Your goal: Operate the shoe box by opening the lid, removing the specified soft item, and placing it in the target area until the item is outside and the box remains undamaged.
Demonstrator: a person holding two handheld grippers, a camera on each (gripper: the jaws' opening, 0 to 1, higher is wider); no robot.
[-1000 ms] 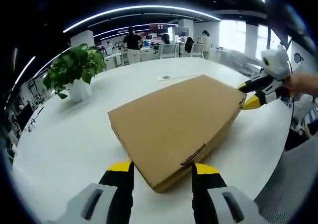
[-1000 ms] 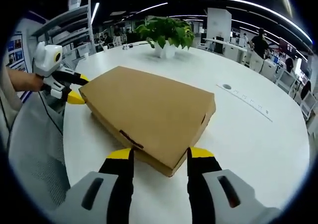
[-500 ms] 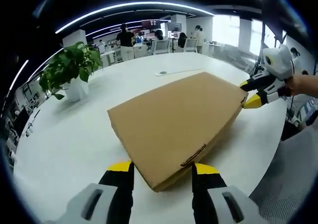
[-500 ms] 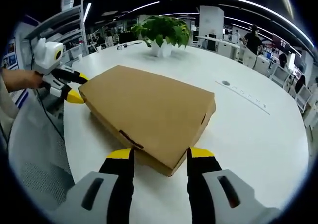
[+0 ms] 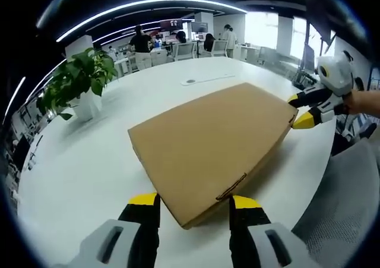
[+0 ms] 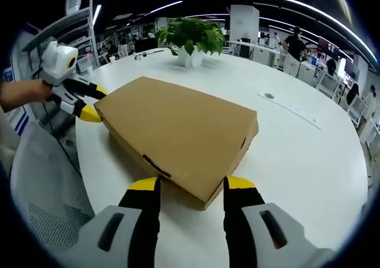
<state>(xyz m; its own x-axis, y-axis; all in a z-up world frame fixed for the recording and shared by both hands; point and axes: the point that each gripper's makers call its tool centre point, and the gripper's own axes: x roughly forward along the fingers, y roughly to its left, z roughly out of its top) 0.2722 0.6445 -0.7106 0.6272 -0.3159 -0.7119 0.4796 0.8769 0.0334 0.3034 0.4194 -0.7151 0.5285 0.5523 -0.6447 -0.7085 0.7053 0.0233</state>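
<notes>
White table, closed shoe box, grippers flanking

Each gripper has black jaws, yellow tips and seemingly pale grey slotted housings.

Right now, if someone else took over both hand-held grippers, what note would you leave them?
Left hand-held gripper: jaws apart, straddling one corner of the shoe box, nothing clamped.
Right hand-held gripper: jaws apart, straddling the opposite corner.
The box lies flat on the white table, lid closed, looking undamaged. A potted plant stands farther back on the table.
Done: both grippers positioned at the box corners.
Left: open the lid, take out the soft item, which I cannot see with the lid shut, and set it in the target area.
</notes>
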